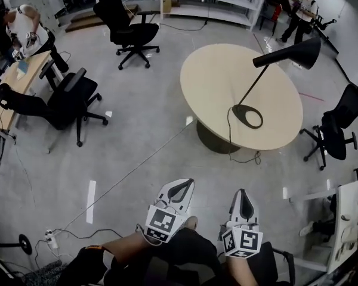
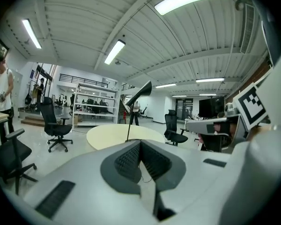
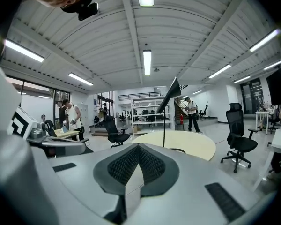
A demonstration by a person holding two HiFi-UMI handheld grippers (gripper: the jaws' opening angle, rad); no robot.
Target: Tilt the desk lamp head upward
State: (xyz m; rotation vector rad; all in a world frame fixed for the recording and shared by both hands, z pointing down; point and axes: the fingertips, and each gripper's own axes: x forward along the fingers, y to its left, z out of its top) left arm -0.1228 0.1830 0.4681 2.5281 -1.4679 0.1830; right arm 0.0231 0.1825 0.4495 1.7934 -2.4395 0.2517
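With the white left gripper (image 1: 181, 189) and white right gripper (image 1: 243, 204) both closed on nothing, well apart from the slim black desk lamp (image 1: 255, 87) on the pale oval tabletop (image 1: 215, 82), I'd worry an unbraced shove on its cone head (image 1: 293, 53) topples it.

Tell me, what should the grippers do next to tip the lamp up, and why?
Probably move closer first: the left hand-held gripper and right hand-held gripper are shut and empty, far from the lamp head over the oval table. Neither can reach it yet.
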